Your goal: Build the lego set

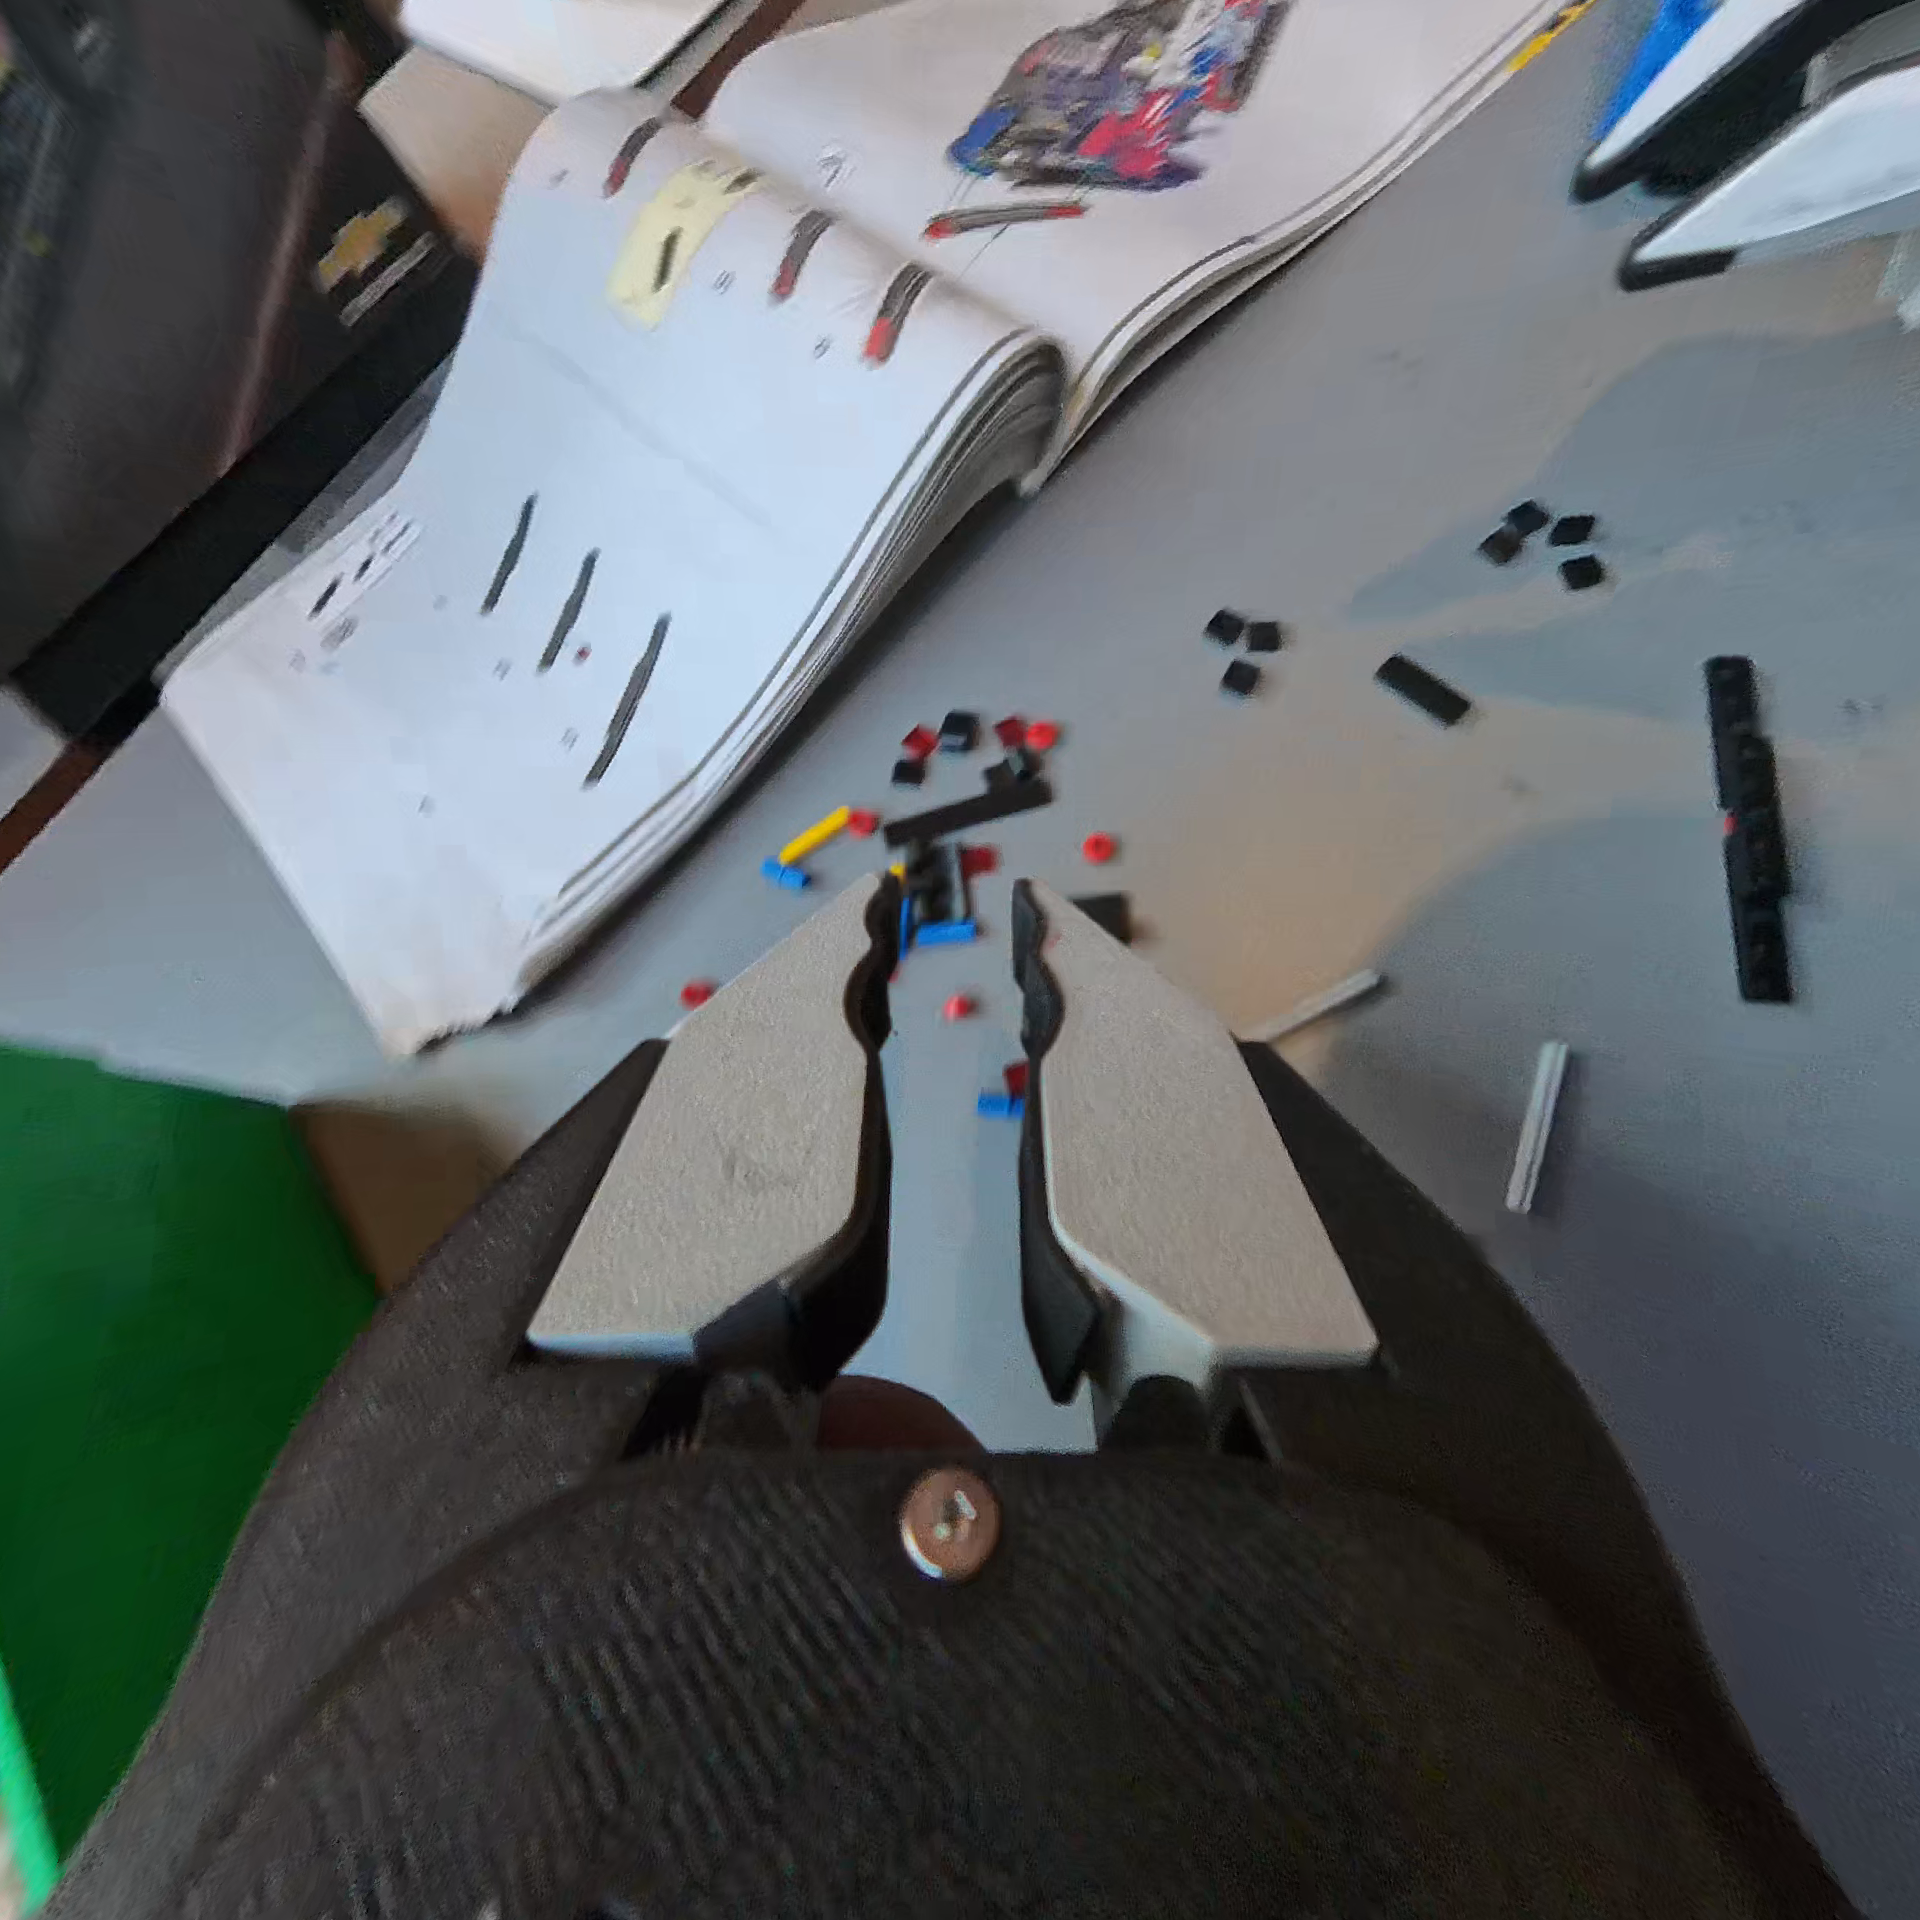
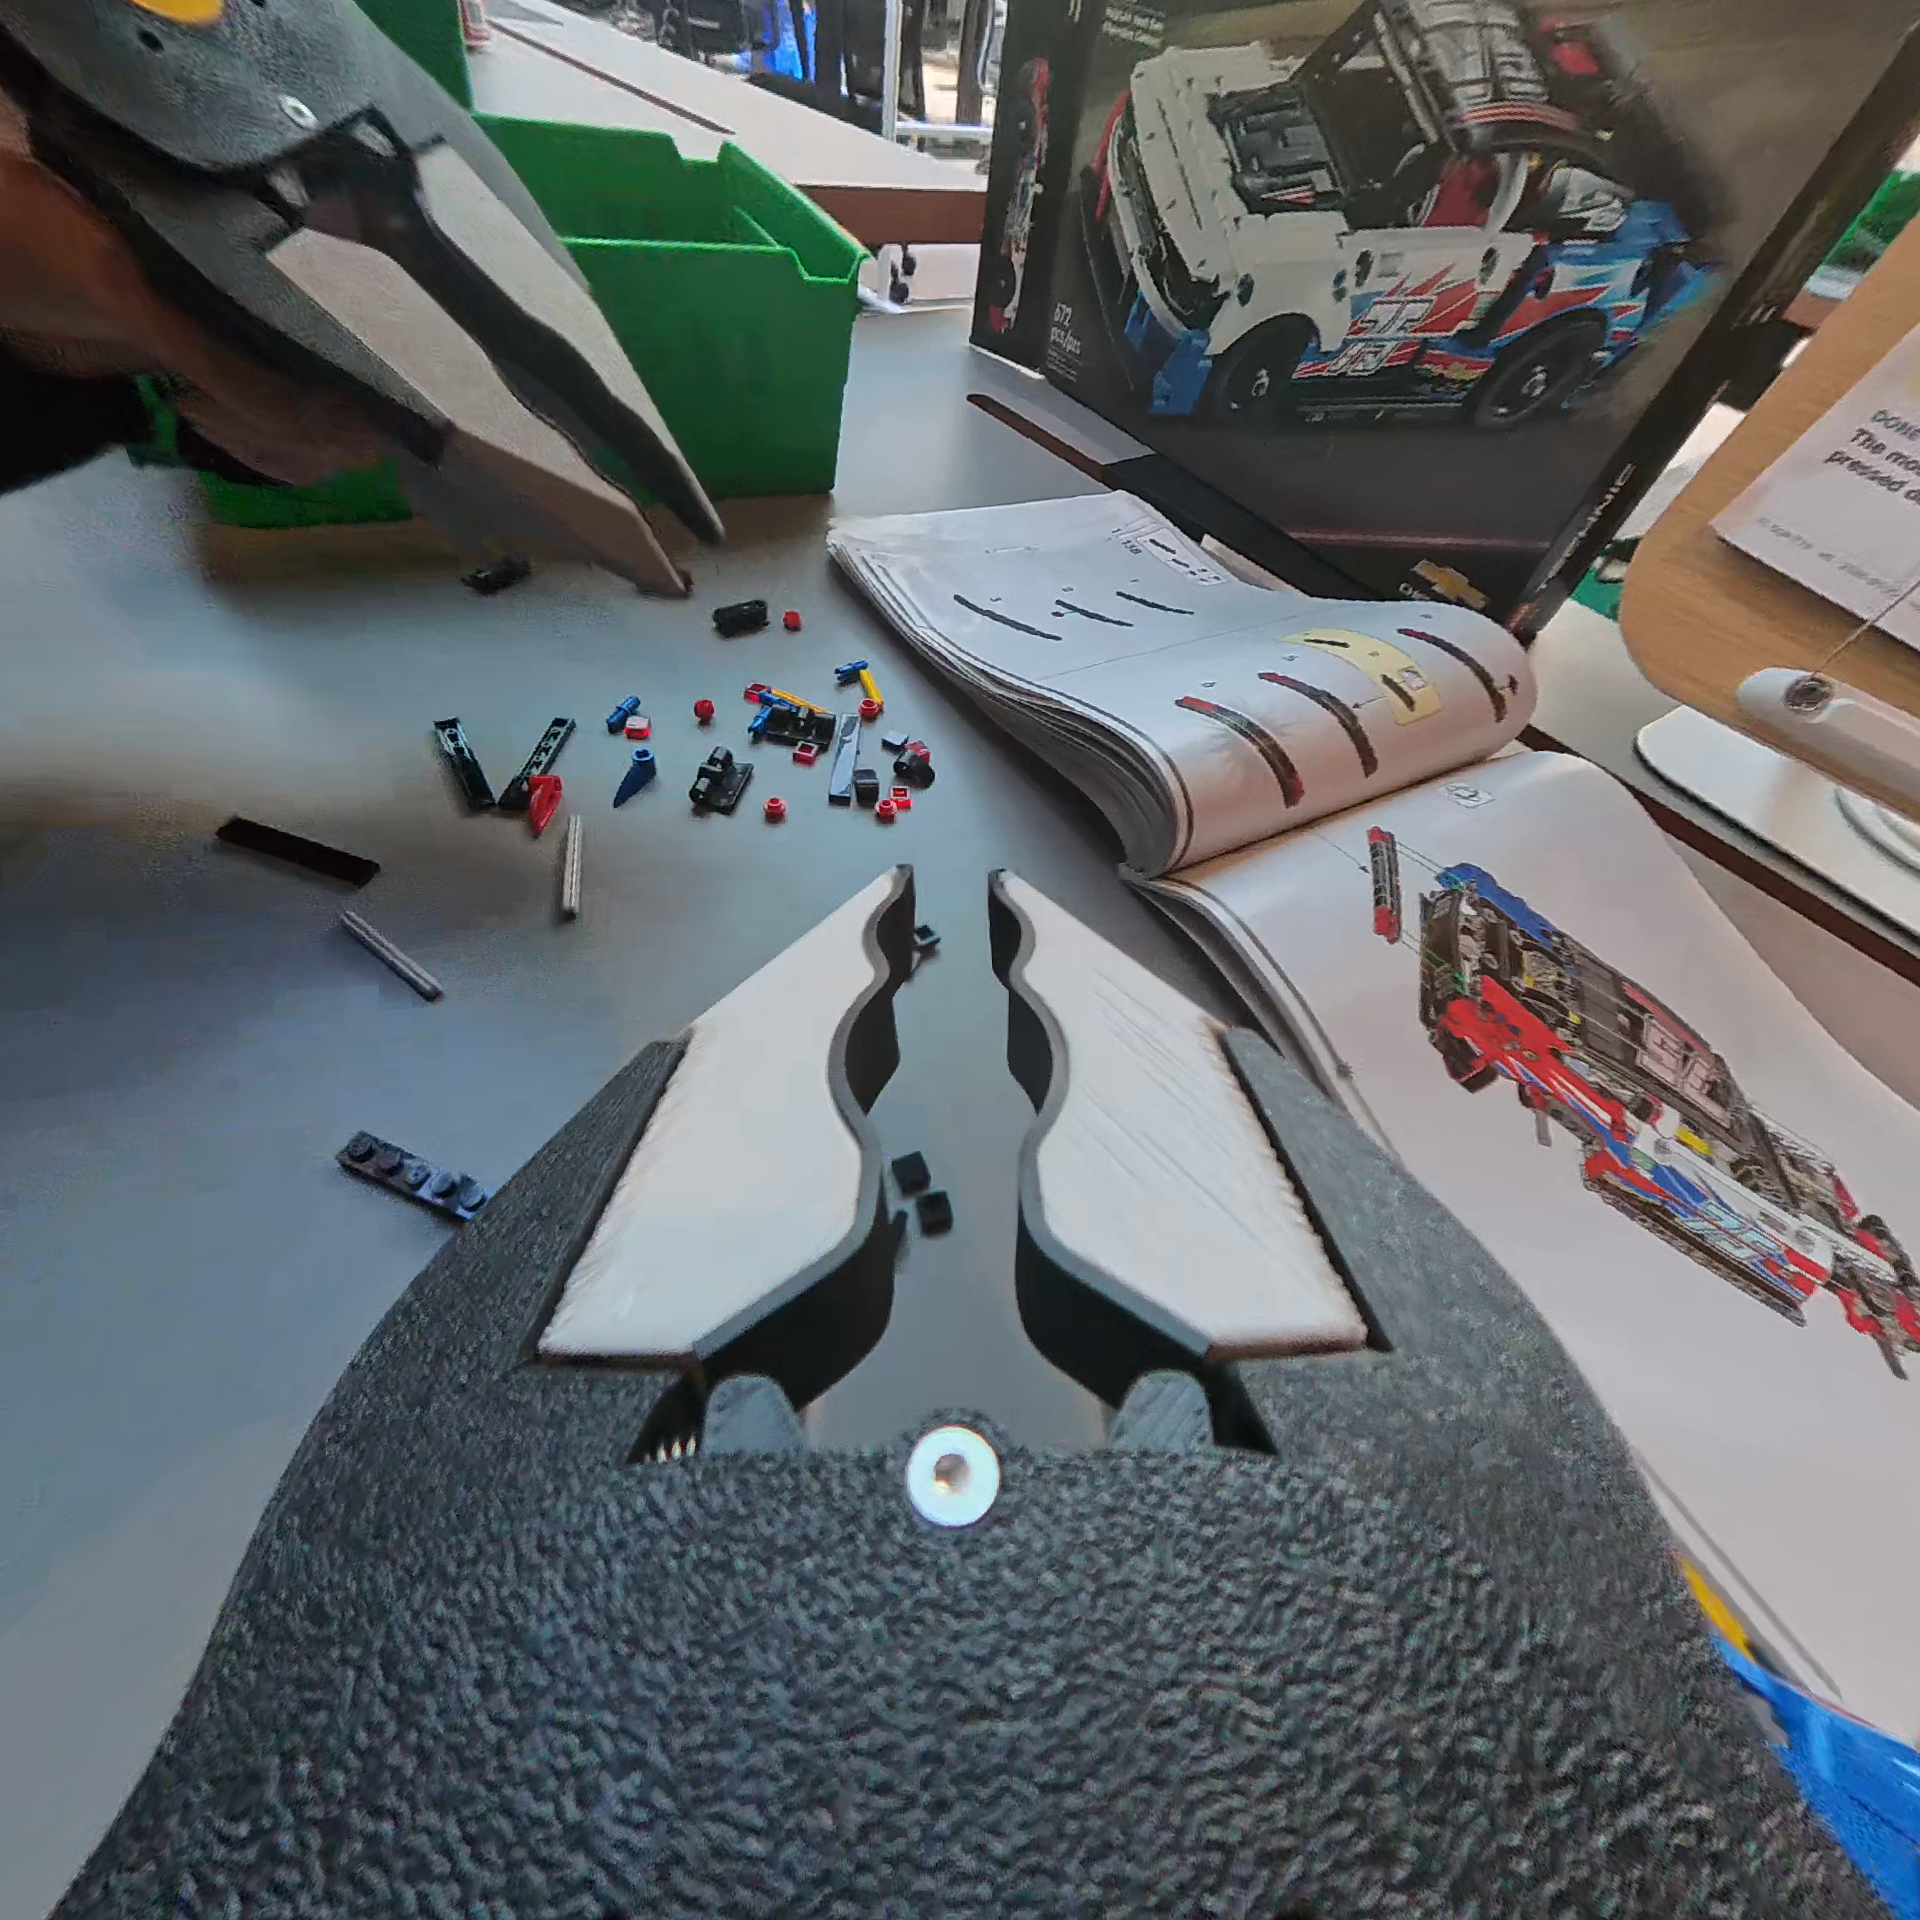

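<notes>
Grey bench [image 2: 156, 1351] carries the whole scatter: small red, blue, yellow and black lego bits [image 2: 790, 738] lie loose in a cluster between the two grippers, with a long black beam [image 1: 1751, 831] off to one side, a studded plate [image 2: 414, 1176] near the right gripper and two pale axles [image 2: 390, 956] lying apart from the pile. Nothing looks joined yet, so the build seems barely begun.

The left gripper [image 1: 951, 894] hangs low over the near edge of the cluster, fingers spread with a clear gap and nothing between them. The right gripper [image 2: 951, 883] sits back from the pile, fingers likewise parted and empty; two tiny black cubes [image 2: 920, 1190] show on the bench under its gap. The manual [image 2: 1195, 707] lies open just beside the bits, the box [image 2: 1351, 208] stands behind it, and a green bin [image 2: 707, 312] sits at the far left.

Risks from here, as I judge them:
- The bits are small and packed close, so closing on one could nudge or flick its neighbours across the smooth bench.
- The left view is blurred, which suggests the gripper is moving; a pinch made in motion could miss or catch two bits at once.
- Round pins and studs may roll once touched.
- The manual's curled pages rise at the pile's edge, and a bit pushed that way could slip under them
</notes>
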Tool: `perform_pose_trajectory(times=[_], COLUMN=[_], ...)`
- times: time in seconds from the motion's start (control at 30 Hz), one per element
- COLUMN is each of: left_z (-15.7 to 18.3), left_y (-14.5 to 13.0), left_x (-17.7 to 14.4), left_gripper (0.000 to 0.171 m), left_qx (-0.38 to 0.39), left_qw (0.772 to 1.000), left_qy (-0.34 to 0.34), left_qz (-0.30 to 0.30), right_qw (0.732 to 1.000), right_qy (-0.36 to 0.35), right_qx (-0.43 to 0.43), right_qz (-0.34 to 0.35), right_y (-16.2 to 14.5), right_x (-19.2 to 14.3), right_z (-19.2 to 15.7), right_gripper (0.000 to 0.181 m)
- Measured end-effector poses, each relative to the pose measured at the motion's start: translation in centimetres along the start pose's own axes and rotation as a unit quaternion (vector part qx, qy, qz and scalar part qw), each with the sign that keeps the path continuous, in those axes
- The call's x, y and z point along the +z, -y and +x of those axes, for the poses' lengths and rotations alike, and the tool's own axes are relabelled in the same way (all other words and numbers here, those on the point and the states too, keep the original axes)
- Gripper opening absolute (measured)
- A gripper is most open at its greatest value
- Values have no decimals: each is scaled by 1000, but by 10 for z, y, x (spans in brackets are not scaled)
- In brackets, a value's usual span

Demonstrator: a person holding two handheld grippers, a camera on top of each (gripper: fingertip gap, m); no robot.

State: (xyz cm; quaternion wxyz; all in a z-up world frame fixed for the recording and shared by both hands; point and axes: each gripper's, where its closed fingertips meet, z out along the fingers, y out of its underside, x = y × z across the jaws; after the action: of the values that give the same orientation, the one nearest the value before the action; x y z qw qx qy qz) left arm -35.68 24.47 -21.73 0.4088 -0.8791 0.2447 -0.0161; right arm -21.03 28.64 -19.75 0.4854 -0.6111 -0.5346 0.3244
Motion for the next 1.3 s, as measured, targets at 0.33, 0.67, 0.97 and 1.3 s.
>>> perform_pose_trajectory(times=[0.33,0.67,0.97,1.3], left_z=[3,12,32,1], left_y=[-62,-39,-34,-35], left_x=[-7,22,44,27], left_gripper=[20,16,10,15], left_qx=[-77,-67,-46,-72], left_qw=[996,997,994,996], left_qy=[21,-31,-89,-16], left_qz=[-50,-22,-49,-45], right_qw=[1000,1000,1000,1000], right_qy=[12,-4,5,12], right_qx=[6,-9,-22,-17], right_qz=[-20,13,13,14], right_y=[-14,-5,-5,-5], right_x=[33,34,34,34], right_z=[-11,-9,-14,-14], right_gripper=[11,3,3,3])
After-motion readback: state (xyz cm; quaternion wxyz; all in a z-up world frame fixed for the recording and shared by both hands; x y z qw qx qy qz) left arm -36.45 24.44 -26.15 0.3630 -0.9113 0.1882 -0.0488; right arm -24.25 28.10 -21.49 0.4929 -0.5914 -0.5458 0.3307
